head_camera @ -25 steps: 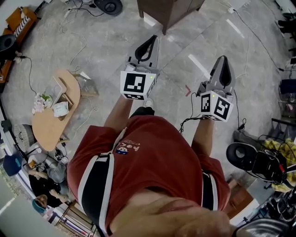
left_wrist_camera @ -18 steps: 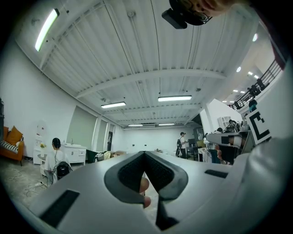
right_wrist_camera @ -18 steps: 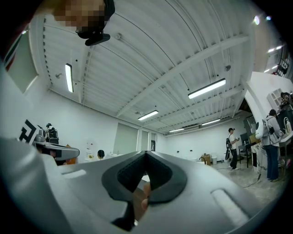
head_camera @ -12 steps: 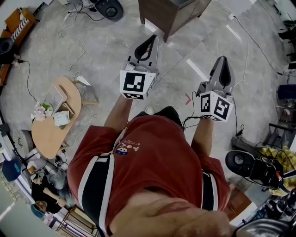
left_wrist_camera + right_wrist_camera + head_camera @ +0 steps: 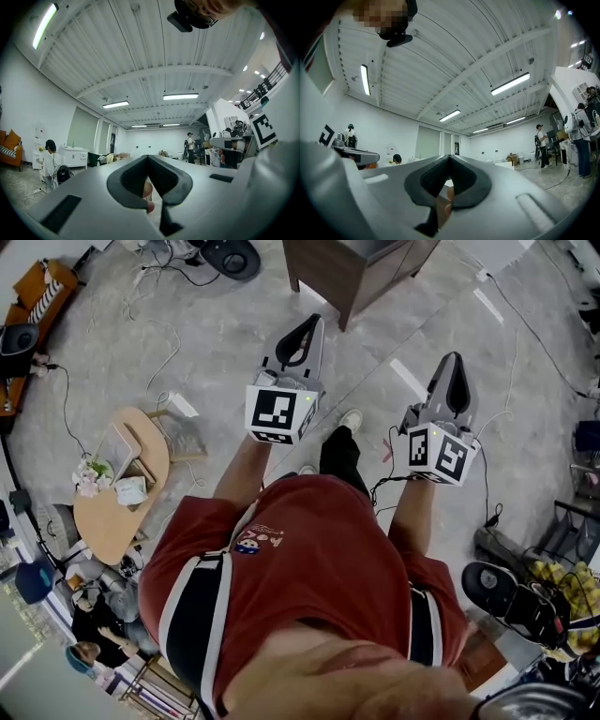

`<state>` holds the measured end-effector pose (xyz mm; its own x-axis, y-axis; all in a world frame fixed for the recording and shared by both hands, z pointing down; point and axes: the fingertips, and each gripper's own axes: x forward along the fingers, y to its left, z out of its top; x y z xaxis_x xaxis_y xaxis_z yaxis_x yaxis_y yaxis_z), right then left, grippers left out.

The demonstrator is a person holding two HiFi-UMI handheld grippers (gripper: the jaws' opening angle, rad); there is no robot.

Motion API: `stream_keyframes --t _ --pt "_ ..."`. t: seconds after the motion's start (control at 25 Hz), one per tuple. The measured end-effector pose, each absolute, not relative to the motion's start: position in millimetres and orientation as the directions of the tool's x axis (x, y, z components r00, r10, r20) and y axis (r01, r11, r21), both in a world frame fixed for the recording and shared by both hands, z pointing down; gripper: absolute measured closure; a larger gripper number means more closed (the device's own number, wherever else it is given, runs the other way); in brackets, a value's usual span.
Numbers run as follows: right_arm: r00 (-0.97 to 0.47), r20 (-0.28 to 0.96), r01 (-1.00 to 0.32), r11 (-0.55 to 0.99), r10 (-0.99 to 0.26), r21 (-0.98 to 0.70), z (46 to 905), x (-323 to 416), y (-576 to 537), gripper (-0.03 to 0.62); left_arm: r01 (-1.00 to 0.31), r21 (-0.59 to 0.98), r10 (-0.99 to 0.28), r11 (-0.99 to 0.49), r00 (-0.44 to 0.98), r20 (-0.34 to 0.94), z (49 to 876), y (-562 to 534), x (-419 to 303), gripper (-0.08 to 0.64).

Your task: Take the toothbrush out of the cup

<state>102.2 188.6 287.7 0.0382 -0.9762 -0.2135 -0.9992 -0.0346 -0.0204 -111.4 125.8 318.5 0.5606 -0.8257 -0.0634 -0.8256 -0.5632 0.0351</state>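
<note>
Left tongs [image 5: 300, 334] and right tongs [image 5: 451, 381], both closed and empty, have travelled forward over the floor [image 5: 216, 343] with the walking person [image 5: 309, 568]; toothbrush and cup are nowhere in view yet.

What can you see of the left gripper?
The left gripper is a grey plastic body with a white cube of black square markers at its rear. Its black-padded fingers are shut tip to tip with nothing between them. It points level, out ahead of the person, above the grey floor, touching no object.
</note>
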Motion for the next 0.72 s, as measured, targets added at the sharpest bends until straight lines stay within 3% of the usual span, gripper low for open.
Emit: stream_keyframes --t 0.72 --pt "-0.006 -0.173 -0.997 0.019 -0.985 -0.072 303 233 -16 0.582 -0.853 0.029 -0.854 -0.521 0.52 -0.028 318 -68 18 0.555"
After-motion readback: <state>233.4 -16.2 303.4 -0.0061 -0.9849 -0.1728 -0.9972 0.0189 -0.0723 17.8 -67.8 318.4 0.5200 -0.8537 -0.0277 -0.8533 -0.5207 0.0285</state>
